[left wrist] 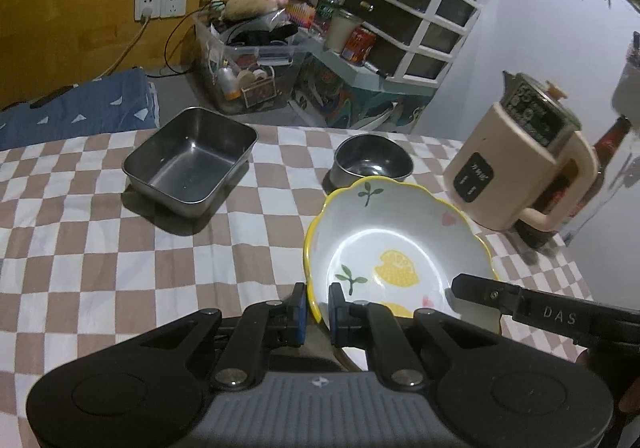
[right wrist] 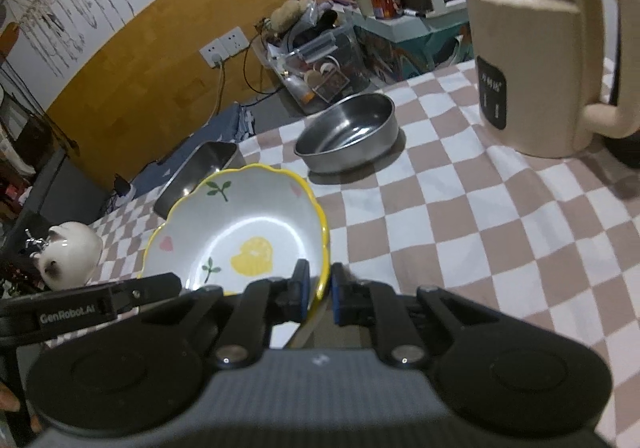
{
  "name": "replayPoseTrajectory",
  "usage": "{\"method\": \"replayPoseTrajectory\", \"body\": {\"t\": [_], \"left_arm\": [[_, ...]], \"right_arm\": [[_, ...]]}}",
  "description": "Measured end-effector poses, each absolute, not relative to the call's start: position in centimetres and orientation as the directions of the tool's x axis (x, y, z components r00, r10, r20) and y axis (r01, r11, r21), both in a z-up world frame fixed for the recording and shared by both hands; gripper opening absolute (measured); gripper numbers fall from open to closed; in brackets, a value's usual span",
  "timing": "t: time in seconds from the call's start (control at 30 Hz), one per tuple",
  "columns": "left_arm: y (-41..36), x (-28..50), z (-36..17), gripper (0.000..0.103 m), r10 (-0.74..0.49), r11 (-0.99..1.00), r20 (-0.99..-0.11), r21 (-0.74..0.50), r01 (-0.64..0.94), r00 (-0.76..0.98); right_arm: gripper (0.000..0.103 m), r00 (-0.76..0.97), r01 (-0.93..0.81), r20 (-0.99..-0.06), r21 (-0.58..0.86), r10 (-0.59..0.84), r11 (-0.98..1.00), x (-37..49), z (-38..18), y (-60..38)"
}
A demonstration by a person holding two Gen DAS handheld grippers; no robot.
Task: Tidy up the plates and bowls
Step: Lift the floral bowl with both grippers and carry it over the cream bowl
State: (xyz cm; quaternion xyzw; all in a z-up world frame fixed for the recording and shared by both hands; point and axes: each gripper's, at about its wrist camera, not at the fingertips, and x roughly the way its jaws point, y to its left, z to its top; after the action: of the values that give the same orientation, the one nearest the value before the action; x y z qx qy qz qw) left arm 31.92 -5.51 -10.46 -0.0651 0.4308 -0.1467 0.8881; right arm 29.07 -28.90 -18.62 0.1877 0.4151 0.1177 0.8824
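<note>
Gripping opposite rims of one ceramic bowl [left wrist: 400, 244], white with scalloped yellow edge: left gripper [left wrist: 318, 310] and right gripper [right wrist: 320, 292], jaws closed on it. Bowl tilted above the checked tablecloth [left wrist: 120, 248]. Beyond: square steel tray [left wrist: 190, 162], round steel bowl [right wrist: 348, 134], beige kettle [right wrist: 532, 60].

On the table [left wrist: 100, 248] the flowered bowl [left wrist: 396, 248] sits nearest the near edge, each gripper clamped on its rim from an opposite side; behind it, toward the far edge, stands the round steel bowl [left wrist: 372, 160]; left of that — well apart — the rectangular steel tray [left wrist: 190, 164]; the kettle [left wrist: 520, 176] occupies the far right corner.
</note>
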Motion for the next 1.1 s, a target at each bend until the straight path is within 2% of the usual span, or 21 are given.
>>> {"method": "replayPoseTrajectory", "body": {"t": [0.4, 1.1], "left_arm": [[-4.4, 26.0, -9.4, 0.011, -0.315, 0.949, -0.727, -0.258, 0.183, 0.610], [1.0, 15.2, -10.1, 0.011, -0.311, 0.944, -0.725, -0.308, 0.115, 0.614]], "right_arm": [[0.014, 0.632, -0.074, -0.680, 0.425, 0.372, 0.902, 24.0, -17.1, -28.3], [0.015, 0.576, -0.120, -0.725, 0.382, 0.378, 0.916, 14.8, -16.2, -24.3]]}}
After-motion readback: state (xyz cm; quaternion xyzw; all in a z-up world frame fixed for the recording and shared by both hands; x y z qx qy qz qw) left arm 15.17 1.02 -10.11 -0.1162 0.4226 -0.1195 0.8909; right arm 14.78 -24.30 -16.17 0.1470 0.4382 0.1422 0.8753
